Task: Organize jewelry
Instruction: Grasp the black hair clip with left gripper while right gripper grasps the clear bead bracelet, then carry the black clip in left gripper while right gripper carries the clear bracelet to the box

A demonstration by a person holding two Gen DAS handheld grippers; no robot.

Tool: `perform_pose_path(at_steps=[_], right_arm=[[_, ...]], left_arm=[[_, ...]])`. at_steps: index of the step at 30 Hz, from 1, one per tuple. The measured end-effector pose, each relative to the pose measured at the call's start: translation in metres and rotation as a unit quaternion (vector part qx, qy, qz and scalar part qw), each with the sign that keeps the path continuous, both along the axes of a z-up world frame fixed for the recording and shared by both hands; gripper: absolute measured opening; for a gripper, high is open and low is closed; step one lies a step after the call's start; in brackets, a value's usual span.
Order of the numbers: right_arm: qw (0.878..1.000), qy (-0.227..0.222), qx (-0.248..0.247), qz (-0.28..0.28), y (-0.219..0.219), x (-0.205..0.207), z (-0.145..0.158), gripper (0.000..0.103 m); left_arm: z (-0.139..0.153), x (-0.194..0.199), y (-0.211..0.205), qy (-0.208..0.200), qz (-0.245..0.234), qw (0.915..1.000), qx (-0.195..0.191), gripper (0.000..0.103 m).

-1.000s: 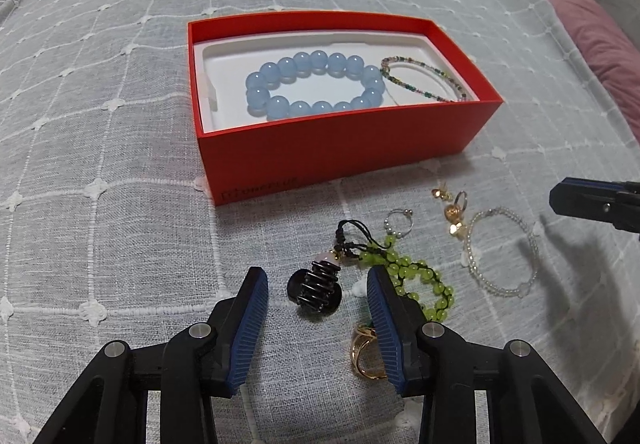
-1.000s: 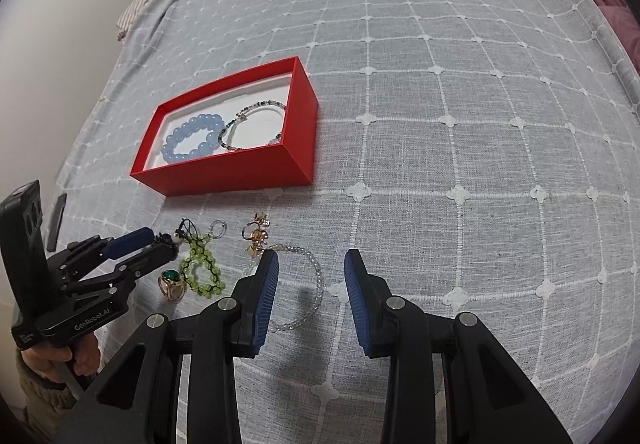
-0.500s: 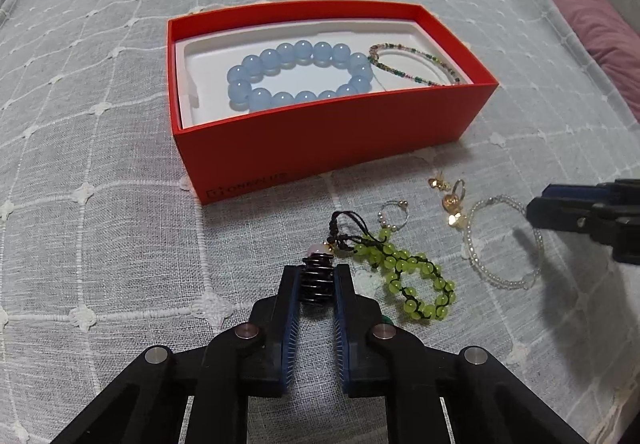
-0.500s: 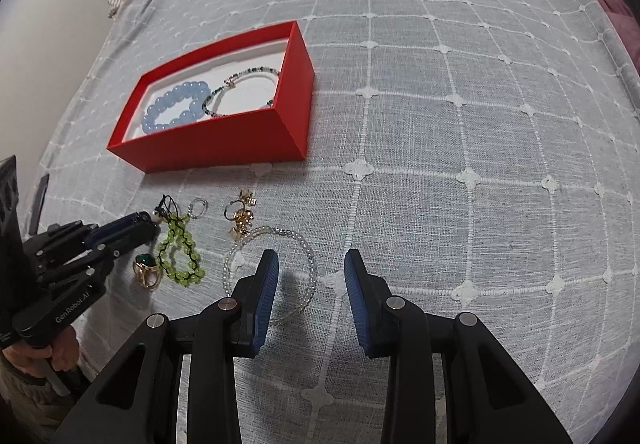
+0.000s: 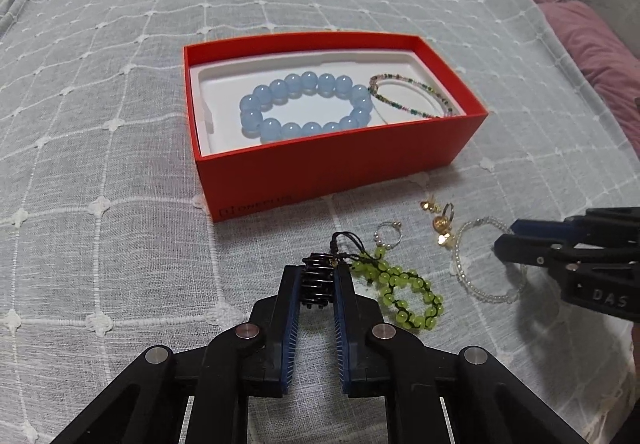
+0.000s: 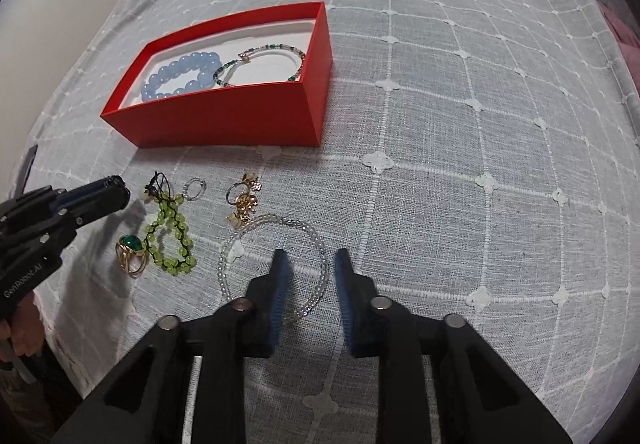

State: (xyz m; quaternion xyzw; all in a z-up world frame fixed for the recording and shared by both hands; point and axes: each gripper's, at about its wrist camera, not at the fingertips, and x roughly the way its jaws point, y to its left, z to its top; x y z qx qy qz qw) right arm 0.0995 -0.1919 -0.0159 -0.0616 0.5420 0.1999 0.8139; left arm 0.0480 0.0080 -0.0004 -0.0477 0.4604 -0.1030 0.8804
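Just in front of the open red cardboard box, my left gripper has pinched the black coiled ring it straddled a second ago, while my right gripper is closing around the clear beaded bracelet's strand, both bound for the box.

We can't read the red box logo; its near wall hides the blue bracelet's lower edge.

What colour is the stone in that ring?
Green, in a gold ring; the right wrist view shows it best.
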Motion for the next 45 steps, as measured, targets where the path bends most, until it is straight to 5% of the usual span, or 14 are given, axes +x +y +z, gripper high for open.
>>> perform_pose_path(at_steps=[3,45], right_arm=[[1.000,-0.008,-0.001,0.005,0.004,-0.003,0.002,0.003],[0.988,-0.131,0.047,0.061,0.020,-0.038,0.071,0.003]], left_arm=[[0.002,-0.002,0.001,-0.002,0.000,1.0000,0.001,0.011],[0.026,-0.007,0.010,-0.046,0.013,0.9987,-0.019,0.011]])
